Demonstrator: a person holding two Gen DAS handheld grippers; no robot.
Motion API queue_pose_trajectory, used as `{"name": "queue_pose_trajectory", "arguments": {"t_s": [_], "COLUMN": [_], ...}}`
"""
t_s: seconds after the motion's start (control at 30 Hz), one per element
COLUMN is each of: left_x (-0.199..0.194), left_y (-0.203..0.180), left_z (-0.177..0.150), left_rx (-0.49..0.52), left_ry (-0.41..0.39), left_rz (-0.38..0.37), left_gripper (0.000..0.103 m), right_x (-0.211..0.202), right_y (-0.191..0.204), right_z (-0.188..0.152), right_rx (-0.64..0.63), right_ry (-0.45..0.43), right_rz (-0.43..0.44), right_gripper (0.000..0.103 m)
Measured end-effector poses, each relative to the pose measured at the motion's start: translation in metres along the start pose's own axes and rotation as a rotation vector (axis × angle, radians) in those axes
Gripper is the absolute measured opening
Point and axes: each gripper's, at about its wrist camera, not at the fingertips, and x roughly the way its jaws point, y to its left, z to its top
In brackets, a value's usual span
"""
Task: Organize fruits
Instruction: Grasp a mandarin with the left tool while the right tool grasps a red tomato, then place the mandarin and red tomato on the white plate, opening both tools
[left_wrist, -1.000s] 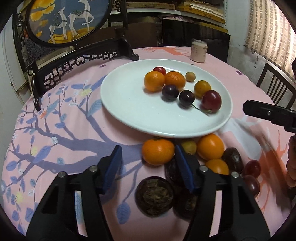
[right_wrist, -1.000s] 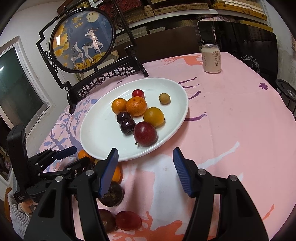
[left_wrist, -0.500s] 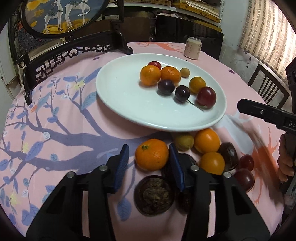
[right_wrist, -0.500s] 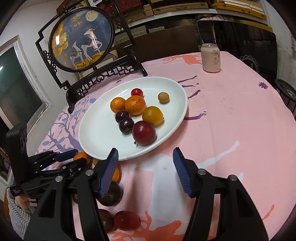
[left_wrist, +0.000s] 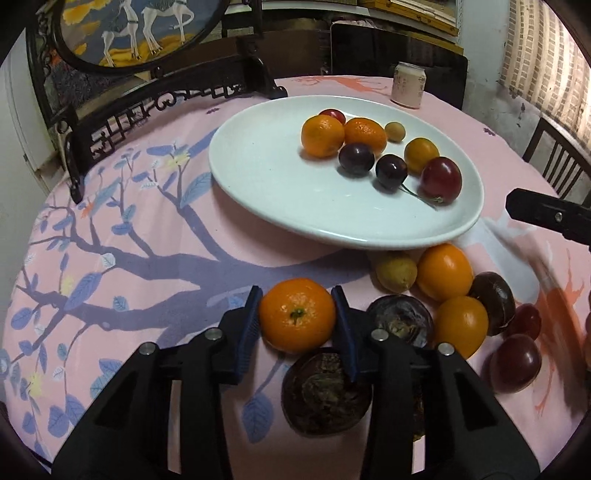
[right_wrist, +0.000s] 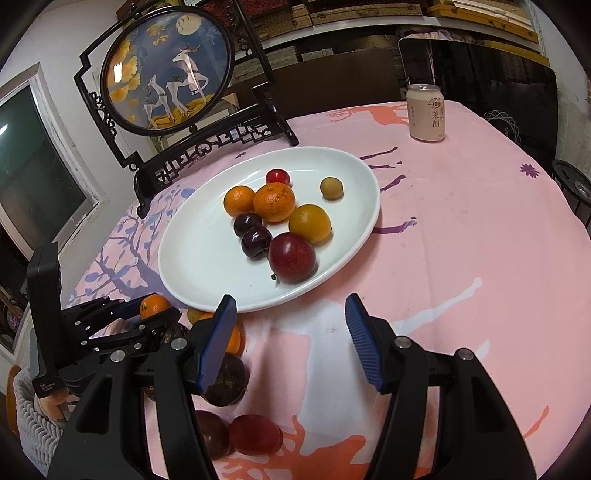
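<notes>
A white oval plate holds several fruits: tangerines, dark plums, a red plum and a small tan one. Loose fruit lies on the cloth in front of it: oranges, a yellow-green fruit, dark passion fruits and red plums. My left gripper is closing on a tangerine, and its blue pads touch both sides. My right gripper hovers open over bare cloth by the plate's near rim, holding nothing.
A pale drink can stands at the table's far side. A black-framed round deer screen stands behind the plate. A dark chair is at the right edge. A hand in a knitted sleeve holds the left gripper.
My left gripper moved forward over the tangerine and its jaws narrowed from wide apart until they touch the fruit. The right gripper stayed still and open.
</notes>
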Motion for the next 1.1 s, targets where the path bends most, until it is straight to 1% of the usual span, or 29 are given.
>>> {"name": "queue_pose_trajectory", "arguments": {"t_s": [0.1,0.13,0.27,0.3,0.37,0.43,0.5,0.53,0.57,0.6,0.63,0.67,0.8,0.87,0.93,1.03,1.1], "left_x": [-0.004,-0.007,-0.015,-0.016,-0.017,-0.017,-0.017,-0.017,-0.017,-0.016,-0.016,-0.016,-0.013,-0.015,-0.019,-0.027,-0.029], "left_y": [0.002,0.004,0.006,0.006,0.006,0.005,0.004,0.004,0.004,0.004,0.004,0.004,0.003,0.003,0.005,0.008,0.008], "left_z": [-0.003,-0.003,-0.003,-0.003,-0.003,-0.003,-0.003,-0.003,-0.003,-0.003,-0.004,-0.004,-0.005,-0.004,-0.002,0.009,0.023], "left_rx": [-0.029,-0.039,-0.055,-0.056,-0.058,-0.057,-0.054,-0.054,-0.054,-0.054,-0.053,-0.053,-0.046,-0.048,-0.057,-0.079,-0.090], "left_ry": [-0.003,-0.005,-0.029,-0.031,-0.033,-0.030,-0.028,-0.027,-0.027,-0.026,-0.025,-0.023,-0.011,-0.020,-0.043,-0.069,-0.079], "left_rz": [0.004,0.005,0.009,0.009,0.007,0.003,0.007,0.007,0.007,0.006,0.007,0.007,0.004,0.005,0.006,-0.005,-0.011], "left_gripper": [0.038,0.038,0.038,0.038,0.038,0.039,0.039,0.039,0.039,0.039,0.039,0.039,0.039,0.039,0.039,0.039,0.039], "right_x": [-0.008,-0.013,-0.023,-0.025,-0.023,-0.021,-0.016,-0.017,-0.016,-0.016,-0.014,-0.013,-0.012,-0.013,-0.017,-0.023,-0.026], "right_y": [0.000,0.000,0.003,0.006,0.011,0.015,0.019,0.021,0.021,0.020,0.019,0.018,0.015,0.014,0.015,0.012,0.013], "right_z": [-0.013,-0.023,-0.051,-0.057,-0.062,-0.063,-0.065,-0.065,-0.065,-0.065,-0.065,-0.065,-0.064,-0.064,-0.063,-0.052,-0.032], "right_rx": [-0.009,-0.019,-0.067,-0.082,-0.112,-0.129,-0.145,-0.151,-0.150,-0.146,-0.137,-0.128,-0.105,-0.091,-0.097,-0.076,-0.067], "right_ry": [0.010,0.015,0.042,0.043,0.058,0.062,0.089,0.085,0.086,0.090,0.101,0.109,0.116,0.113,0.093,0.058,0.029], "right_rz": [0.025,0.032,0.019,0.014,0.015,0.020,0.036,0.038,0.049,0.052,0.069,0.088,0.112,0.119,0.105,0.111,0.103], "right_gripper": [0.062,0.062,0.061,0.056,0.052,0.050,0.047,0.047,0.045,0.037,0.035,0.034,0.033,0.031,0.031,0.031,0.031]}}
